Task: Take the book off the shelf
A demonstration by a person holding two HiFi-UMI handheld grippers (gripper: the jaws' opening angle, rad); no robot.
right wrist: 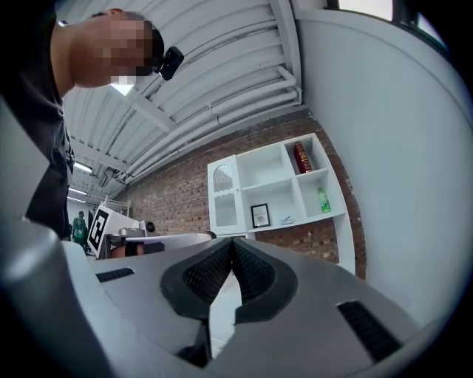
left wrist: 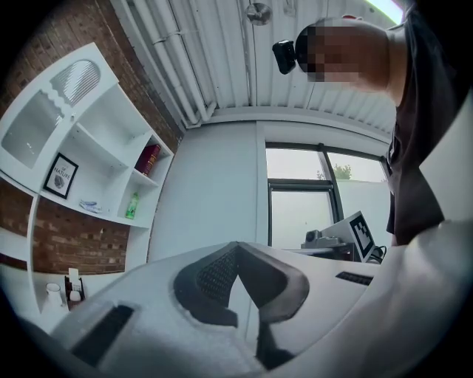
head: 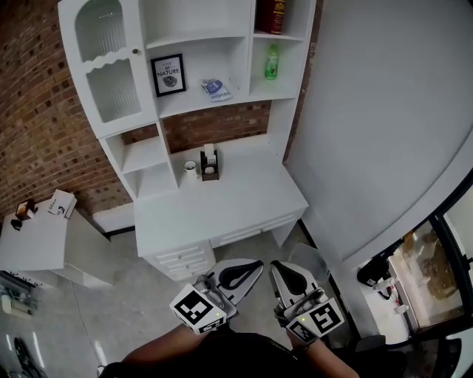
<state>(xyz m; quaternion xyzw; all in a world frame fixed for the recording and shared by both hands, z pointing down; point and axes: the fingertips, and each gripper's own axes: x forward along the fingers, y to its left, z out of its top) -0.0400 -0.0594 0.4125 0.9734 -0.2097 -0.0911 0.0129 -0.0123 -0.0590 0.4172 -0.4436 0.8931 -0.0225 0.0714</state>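
Note:
A dark red book stands upright (head: 275, 15) in the top right compartment of the white shelf unit (head: 203, 44) above the desk. It shows small in the left gripper view (left wrist: 148, 159) and in the right gripper view (right wrist: 301, 157). My left gripper (head: 235, 275) and right gripper (head: 292, 279) are held low, close to my body and well short of the desk's front edge. Both point up and away from the floor. The left gripper's (left wrist: 235, 247) jaws meet at the tip, and so do the right gripper's (right wrist: 233, 244). Nothing is between either pair.
On the shelf below the book stands a green bottle (head: 272, 62). A framed picture (head: 168, 74) and a flat blue booklet (head: 216, 89) are in the middle compartment. A cup (head: 191, 167) and a small holder (head: 210, 164) sit on the desk (head: 236, 210). A low white table (head: 37, 244) stands left.

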